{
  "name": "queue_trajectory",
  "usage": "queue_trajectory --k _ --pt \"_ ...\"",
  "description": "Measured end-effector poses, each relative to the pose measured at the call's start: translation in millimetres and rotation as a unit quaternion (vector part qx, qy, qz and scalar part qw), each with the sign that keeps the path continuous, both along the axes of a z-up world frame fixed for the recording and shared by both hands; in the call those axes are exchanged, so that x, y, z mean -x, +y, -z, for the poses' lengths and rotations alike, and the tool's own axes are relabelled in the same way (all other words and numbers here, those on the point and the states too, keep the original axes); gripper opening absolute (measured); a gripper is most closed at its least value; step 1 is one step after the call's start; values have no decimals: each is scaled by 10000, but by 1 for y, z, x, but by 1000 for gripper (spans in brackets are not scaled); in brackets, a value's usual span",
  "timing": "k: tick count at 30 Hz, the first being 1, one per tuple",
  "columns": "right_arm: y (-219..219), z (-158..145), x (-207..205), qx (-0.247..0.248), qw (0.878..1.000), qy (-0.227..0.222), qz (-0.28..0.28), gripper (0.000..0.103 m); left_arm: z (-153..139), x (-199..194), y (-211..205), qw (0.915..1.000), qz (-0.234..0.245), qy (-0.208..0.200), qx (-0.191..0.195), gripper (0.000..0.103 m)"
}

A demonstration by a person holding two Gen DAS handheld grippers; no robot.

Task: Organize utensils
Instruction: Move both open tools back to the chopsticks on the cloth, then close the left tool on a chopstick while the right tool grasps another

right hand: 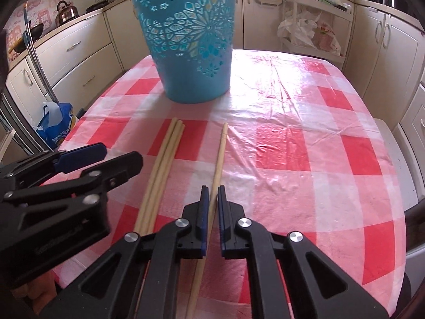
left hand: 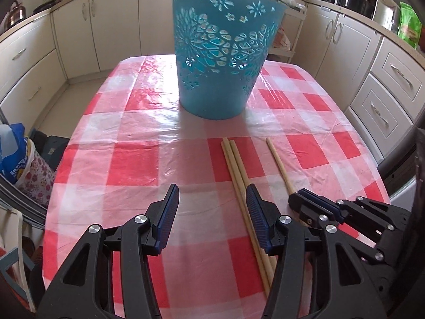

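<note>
A turquoise plastic basket with cut-out flowers (right hand: 191,40) stands on the red-and-white checked tabletop (right hand: 305,159) beyond the chopsticks. The right gripper (right hand: 212,194) has its jaws clamped on one single pale wooden chopstick (right hand: 221,146). The left gripper (left hand: 212,202) has its jaws apart beside the three bundled pale wooden chopsticks (left hand: 233,164).

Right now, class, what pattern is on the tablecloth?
Red, pink and white checks on the tablecloth, clearest in the right wrist view.

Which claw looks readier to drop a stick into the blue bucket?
The right claw: it is shut on the lone stick. The left claw is open beside the bundle, gripping nothing. The bucket stands ahead.
</note>
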State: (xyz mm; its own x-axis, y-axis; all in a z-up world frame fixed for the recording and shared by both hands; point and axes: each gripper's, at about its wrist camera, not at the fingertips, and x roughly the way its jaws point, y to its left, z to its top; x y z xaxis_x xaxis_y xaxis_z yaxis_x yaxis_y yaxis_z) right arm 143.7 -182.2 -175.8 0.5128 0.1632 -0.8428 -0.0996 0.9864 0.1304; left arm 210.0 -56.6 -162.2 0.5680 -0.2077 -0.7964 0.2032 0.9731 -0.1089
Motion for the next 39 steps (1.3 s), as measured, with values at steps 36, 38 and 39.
queue_trajectory --k 36,38,39 --pt "-21 0 -8 -690 9970 276 235 6 11 -6 46 9900 -509 -122 1310 0" --pt "-28 -4 -5 -919 9949 227 339 6 2 -4 47 9895 -473 -228 1349 0" --pt "-32 -7 -2 -1060 9935 174 389 6 -3 -2 47 9891 -450 -285 1371 0"
